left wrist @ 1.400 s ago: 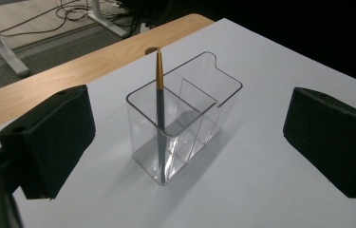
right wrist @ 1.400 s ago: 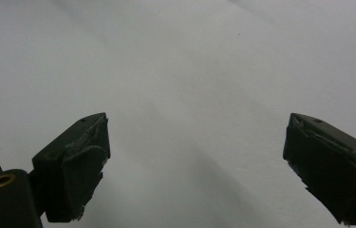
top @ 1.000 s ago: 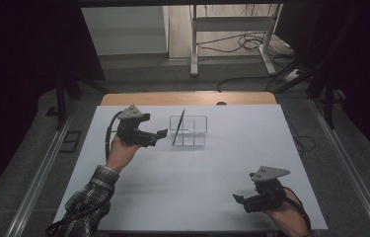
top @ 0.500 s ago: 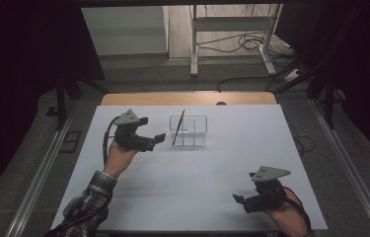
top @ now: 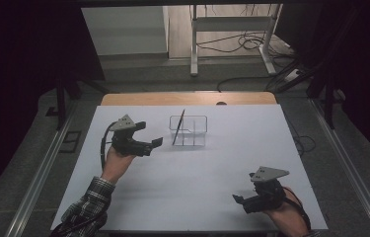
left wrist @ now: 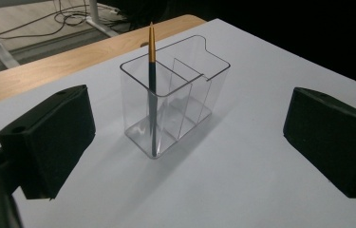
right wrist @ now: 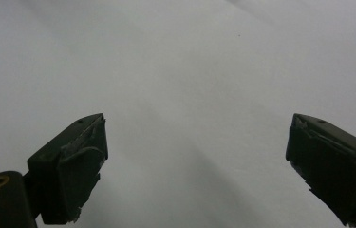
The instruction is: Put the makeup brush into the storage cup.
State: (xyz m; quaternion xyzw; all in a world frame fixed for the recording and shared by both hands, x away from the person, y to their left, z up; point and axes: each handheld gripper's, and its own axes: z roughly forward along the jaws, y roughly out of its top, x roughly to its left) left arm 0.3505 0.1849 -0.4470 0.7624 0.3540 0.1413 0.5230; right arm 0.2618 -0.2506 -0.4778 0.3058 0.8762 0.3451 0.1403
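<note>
Mid-frame in the high view, a pen point(left wrist: 152, 76) leans in the clear holder's point(left wrist: 175, 102) end compartment, left gripper point(top: 148, 144) beside it and right gripper point(top: 241, 201) lower right, both gaping empty.

pen point(top: 178, 127) leaning in clear holder point(top: 191, 131)

lab | white table point(top: 197, 173) | dark curtains | floor cables point(top: 241, 44)
</note>
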